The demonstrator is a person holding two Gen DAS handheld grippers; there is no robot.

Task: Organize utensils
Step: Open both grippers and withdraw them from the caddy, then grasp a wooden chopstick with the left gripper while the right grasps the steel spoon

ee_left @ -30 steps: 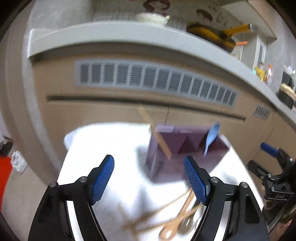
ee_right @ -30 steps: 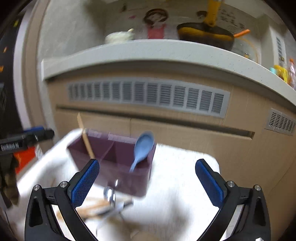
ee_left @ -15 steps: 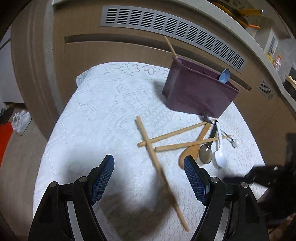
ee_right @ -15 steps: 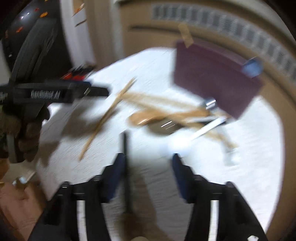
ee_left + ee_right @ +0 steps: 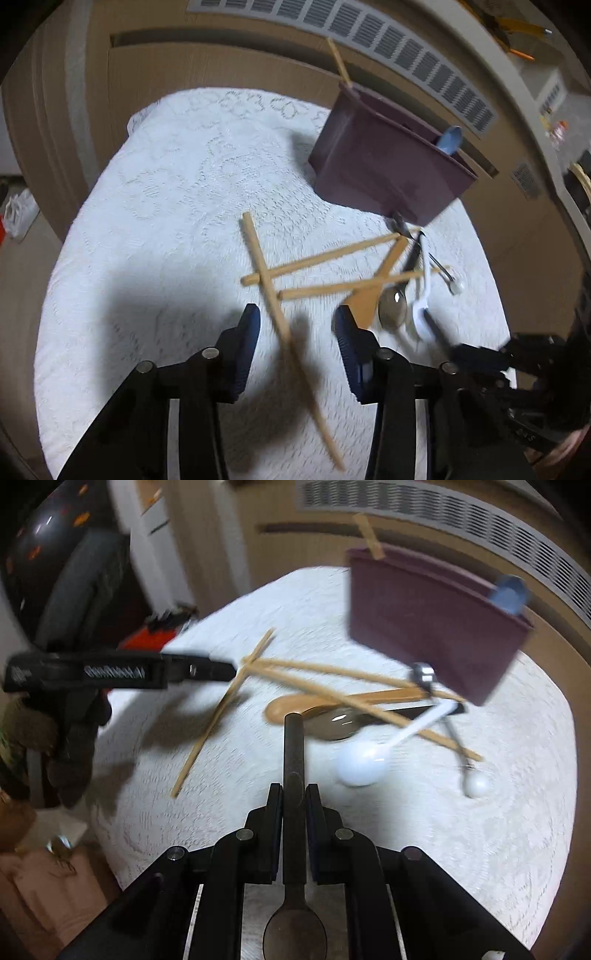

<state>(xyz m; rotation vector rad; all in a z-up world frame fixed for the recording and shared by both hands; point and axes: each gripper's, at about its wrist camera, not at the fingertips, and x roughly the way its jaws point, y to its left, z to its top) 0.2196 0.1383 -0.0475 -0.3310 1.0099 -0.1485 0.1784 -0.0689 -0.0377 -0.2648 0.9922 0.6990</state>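
Note:
A purple utensil holder (image 5: 388,173) stands at the back of the white table, with a blue spoon (image 5: 450,140) and a wooden stick (image 5: 338,61) in it. My left gripper (image 5: 297,325) is open and straddles a wooden chopstick (image 5: 284,325) lying on the cloth. My right gripper (image 5: 293,797) is shut on a dark metal spoon (image 5: 293,760), handle pointing forward, bowl near the camera. Loose chopsticks (image 5: 332,686), a wooden spoon (image 5: 295,705), a metal spoon (image 5: 336,723) and a white spoon (image 5: 362,764) lie before the holder (image 5: 432,616).
A white lace cloth (image 5: 166,206) covers the round table. Wooden cabinets with a vent grille (image 5: 369,29) stand right behind it. The left gripper's body (image 5: 110,672) shows at the left of the right wrist view. A small white-headed utensil (image 5: 476,784) lies at the right.
Both grippers dropped toward the table. My left jaws have narrowed around the chopstick. My right gripper has closed on the dark spoon.

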